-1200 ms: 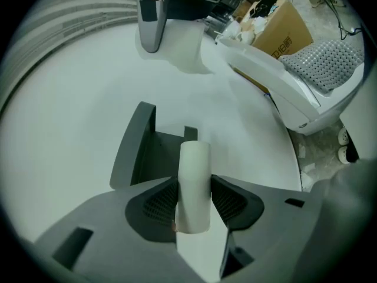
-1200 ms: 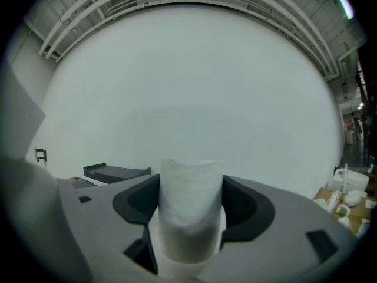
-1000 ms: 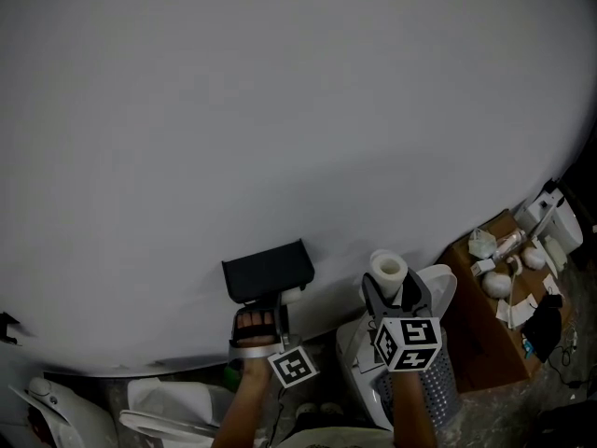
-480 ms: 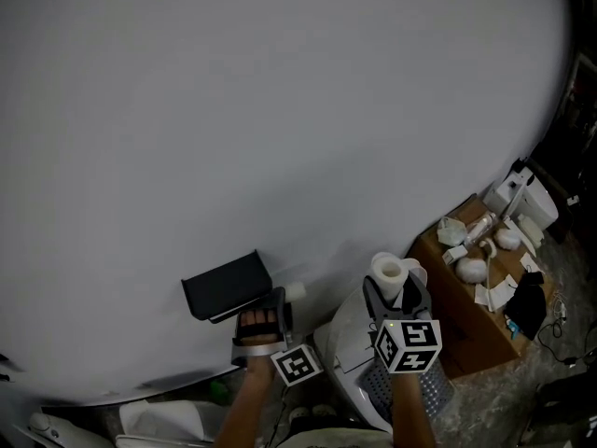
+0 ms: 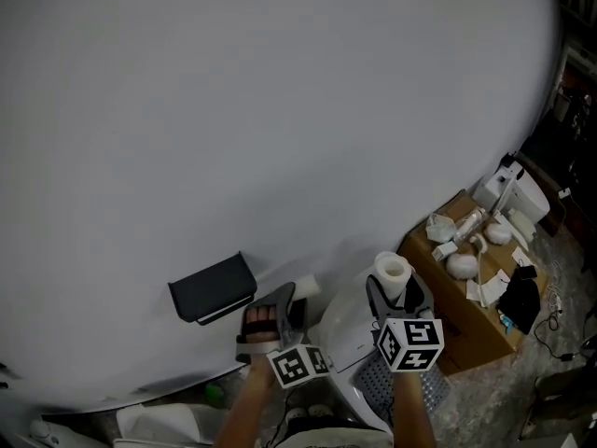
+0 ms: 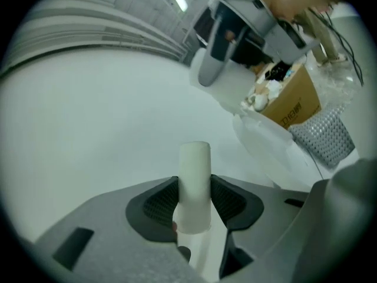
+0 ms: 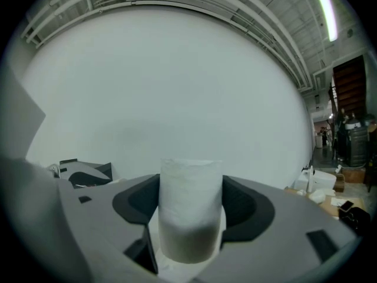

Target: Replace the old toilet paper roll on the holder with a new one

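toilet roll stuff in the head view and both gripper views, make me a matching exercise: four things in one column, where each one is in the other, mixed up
Things:
1. thin white tube
2. thick paper roll
3. black holder
4. cardboard box

Places:
a. fixed on the white wall
b. clamped in the right gripper
c. far right, small white things on top
d. clamped in the left gripper

Pairs: 1-d, 2-b, 3-a, 4-c

Black holder (image 5: 213, 287) is mounted on the wall, left. White tube (image 5: 305, 287) is held in left gripper (image 5: 285, 302); toilet paper roll (image 5: 391, 273) is held in right gripper (image 5: 398, 296).
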Motion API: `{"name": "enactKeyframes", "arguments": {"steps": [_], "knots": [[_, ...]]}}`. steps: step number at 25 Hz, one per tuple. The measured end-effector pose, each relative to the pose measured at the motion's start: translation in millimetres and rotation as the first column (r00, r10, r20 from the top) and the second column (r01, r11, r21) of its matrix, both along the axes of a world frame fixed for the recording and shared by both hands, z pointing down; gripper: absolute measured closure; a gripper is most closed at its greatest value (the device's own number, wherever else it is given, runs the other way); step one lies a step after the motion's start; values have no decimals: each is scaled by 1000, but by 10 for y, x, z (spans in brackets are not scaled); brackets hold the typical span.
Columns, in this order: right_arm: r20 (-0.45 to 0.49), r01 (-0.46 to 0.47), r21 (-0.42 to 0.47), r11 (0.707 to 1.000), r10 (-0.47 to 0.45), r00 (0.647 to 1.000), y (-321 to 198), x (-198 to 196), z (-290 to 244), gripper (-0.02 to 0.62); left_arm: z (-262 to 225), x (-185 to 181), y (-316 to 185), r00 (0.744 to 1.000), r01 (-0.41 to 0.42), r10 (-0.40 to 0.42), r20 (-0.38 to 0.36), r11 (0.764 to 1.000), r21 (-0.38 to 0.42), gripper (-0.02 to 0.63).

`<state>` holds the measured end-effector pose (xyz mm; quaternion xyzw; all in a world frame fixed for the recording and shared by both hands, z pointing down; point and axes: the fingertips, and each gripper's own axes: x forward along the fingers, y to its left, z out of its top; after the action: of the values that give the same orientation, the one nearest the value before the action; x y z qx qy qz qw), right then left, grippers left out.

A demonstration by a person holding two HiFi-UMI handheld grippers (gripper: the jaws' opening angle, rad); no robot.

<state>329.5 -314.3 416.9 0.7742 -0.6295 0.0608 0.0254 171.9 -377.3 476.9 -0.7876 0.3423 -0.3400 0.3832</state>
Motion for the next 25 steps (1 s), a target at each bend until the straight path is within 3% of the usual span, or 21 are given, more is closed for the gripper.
{"name": "enactKeyframes", "arguments": {"steps": [3, 5, 8, 10, 12, 18, 25], "knots": [[5, 17, -3, 1000, -17, 1000, -33, -50, 21, 291, -272, -70, 85, 976, -40, 21, -216, 996, -81, 431], [7, 35, -2, 999, -35, 999, -71, -104, 21, 291, -492, -208, 116, 924, -67, 8, -383, 988, -141, 431], [9, 69, 4, 998, -69, 998, -156, -218, 9, 291, -860, -529, 129, 784, -107, -47, -619, 972, -209, 431], [9, 97, 9, 995, -97, 995, -215, -319, 4, 291, -1060, -794, 117, 687, -113, -94, -721, 966, -233, 431], [10, 126, 12, 992, -126, 992, -278, -441, 2, 291, -1194, -1076, 89, 609, -92, -135, -781, 967, -238, 431], [14, 210, 15, 978, -210, 978, -474, -829, 1, 291, -1368, -1912, 2, 446, 31, -215, -869, 974, -224, 430], [15, 272, 22, 962, -273, 962, -597, -1145, -17, 291, -1300, -2488, -6, 313, 133, -300, -901, 953, -271, 431]]}}
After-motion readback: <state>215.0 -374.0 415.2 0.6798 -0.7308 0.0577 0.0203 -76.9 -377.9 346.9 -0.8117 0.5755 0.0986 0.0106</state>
